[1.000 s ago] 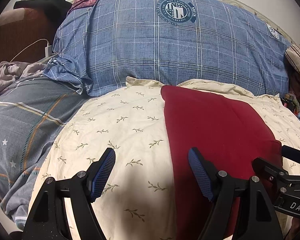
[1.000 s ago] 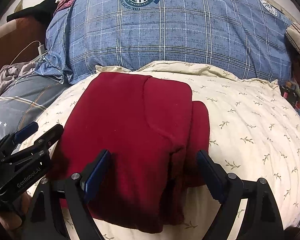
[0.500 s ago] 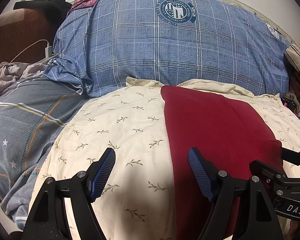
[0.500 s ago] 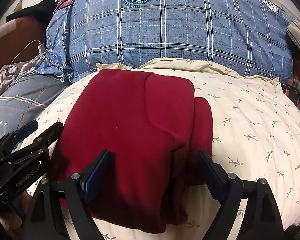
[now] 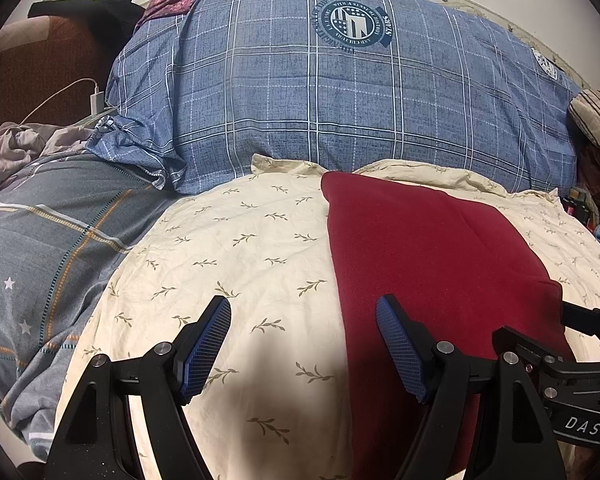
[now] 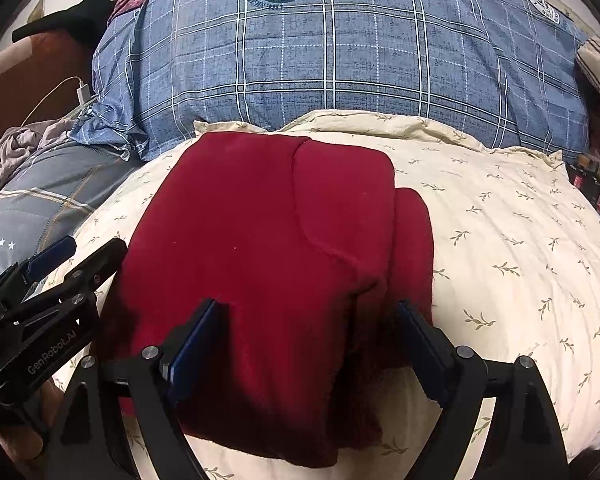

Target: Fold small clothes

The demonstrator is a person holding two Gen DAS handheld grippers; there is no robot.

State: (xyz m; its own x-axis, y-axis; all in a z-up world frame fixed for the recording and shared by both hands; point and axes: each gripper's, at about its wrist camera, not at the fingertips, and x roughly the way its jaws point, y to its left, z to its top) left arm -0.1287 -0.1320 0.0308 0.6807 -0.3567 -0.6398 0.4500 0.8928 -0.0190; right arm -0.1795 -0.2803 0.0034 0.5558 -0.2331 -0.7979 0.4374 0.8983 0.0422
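A dark red garment point(image 6: 268, 248) lies folded on a cream leaf-print pillow point(image 6: 512, 248), with a narrow folded part sticking out along its right side. My right gripper point(image 6: 312, 344) is open, its jaws spread over the garment's near edge, holding nothing. My left gripper point(image 5: 304, 344) is open and empty; it straddles the garment's left edge point(image 5: 428, 264), its left finger over the bare pillow point(image 5: 220, 260). The left gripper also shows at the left of the right wrist view point(image 6: 56, 276).
A large blue plaid pillow point(image 5: 340, 104) rises behind the cream pillow. A grey plaid quilt point(image 5: 44, 248) lies to the left, with crumpled grey cloth point(image 5: 20, 144) and a white charger with cable point(image 5: 97, 98) beyond. A striped item point(image 5: 598, 120) sits far right.
The right gripper has edged forward and lower over the garment's near edge. The left gripper has hardly moved. Both stay open.
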